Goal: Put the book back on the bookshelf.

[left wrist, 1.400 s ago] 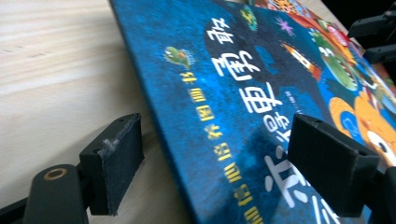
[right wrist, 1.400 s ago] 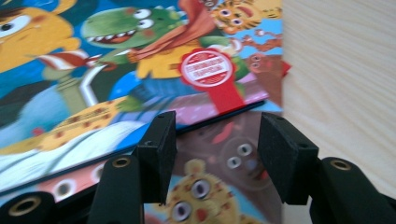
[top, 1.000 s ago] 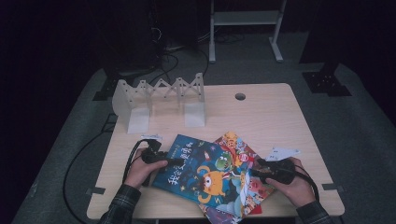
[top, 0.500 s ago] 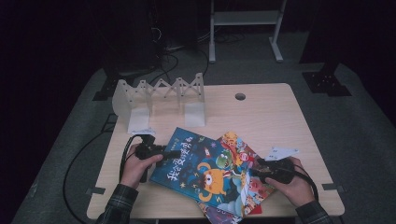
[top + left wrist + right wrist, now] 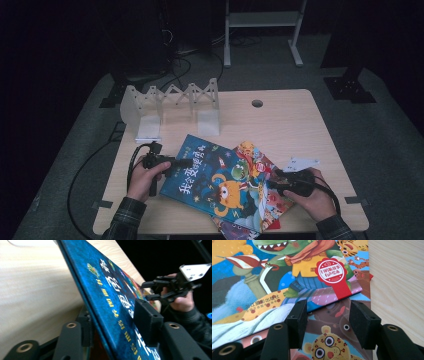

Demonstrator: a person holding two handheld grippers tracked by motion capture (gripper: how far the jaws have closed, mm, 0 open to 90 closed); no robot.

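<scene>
A blue picture book point(image 5: 215, 185) with an orange creature on its cover lies on top of a crocodile picture book point(image 5: 255, 165) and a third book point(image 5: 235, 231). My left gripper point(image 5: 182, 162) has the blue book's left edge point(image 5: 110, 290) between its jaws, which have just been closing. One pad point(image 5: 147, 320) sits on the cover and the other under it, and that edge is lifted off the table. My right gripper point(image 5: 277, 180) rests at the books' right side, open. Its jaws point(image 5: 328, 315) stand apart over the crocodile book point(image 5: 299, 270) and a leopard cover point(image 5: 329, 345).
A white folding rack point(image 5: 170, 100) stands at the back left of the wooden table point(image 5: 280, 125), with a white sheet point(image 5: 148, 129) by it. A white card point(image 5: 300, 163) lies near the right hand. A cable hole point(image 5: 257, 103) is at the back centre.
The left gripper's jaws closed on the blue book's left edge and rose a little, tilting that edge up off the table. The right gripper stayed where it was.
</scene>
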